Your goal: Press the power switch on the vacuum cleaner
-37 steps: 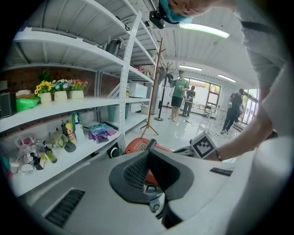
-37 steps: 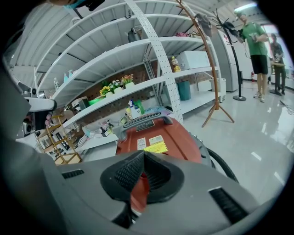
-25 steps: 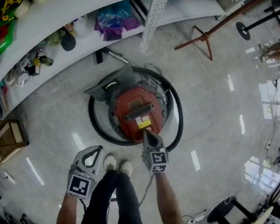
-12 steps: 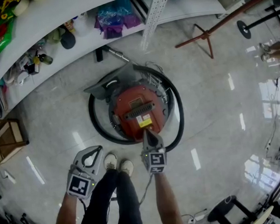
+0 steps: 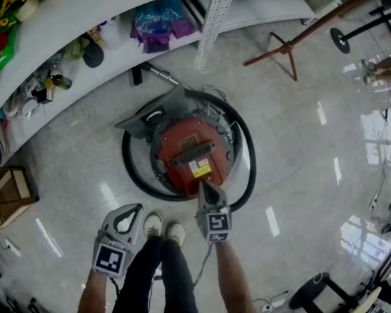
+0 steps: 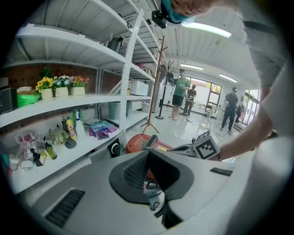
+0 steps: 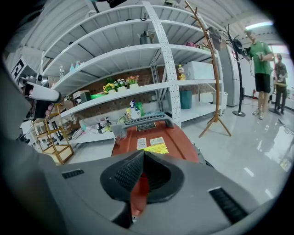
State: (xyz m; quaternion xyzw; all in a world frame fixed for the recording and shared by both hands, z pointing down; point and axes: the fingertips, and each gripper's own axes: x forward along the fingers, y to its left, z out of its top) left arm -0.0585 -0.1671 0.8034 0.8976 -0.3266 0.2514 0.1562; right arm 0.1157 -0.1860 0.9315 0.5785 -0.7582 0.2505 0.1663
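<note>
Down on the shiny floor point(image 5: 304, 142), in front of the long white shelves point(image 5: 99, 17), sits the round red vacuum cleaner point(image 5: 180, 136). Its black hose point(image 5: 133, 182) curls all around it. A grey handle point(image 5: 196, 152) runs from side to side across the top. The right gripper point(image 5: 206, 186) is just at the near edge of the vacuum cleaner and points straight at it, so I think it should do the pressing. Its jaws are closed together and hold nothing. The left gripper point(image 5: 136, 210) is off to the left, near the shoes point(image 5: 163, 230), closed and empty too. I cannot pick out the power switch. A yellow label point(image 5: 199, 170) sits on top, but its words are too small to read.
</note>
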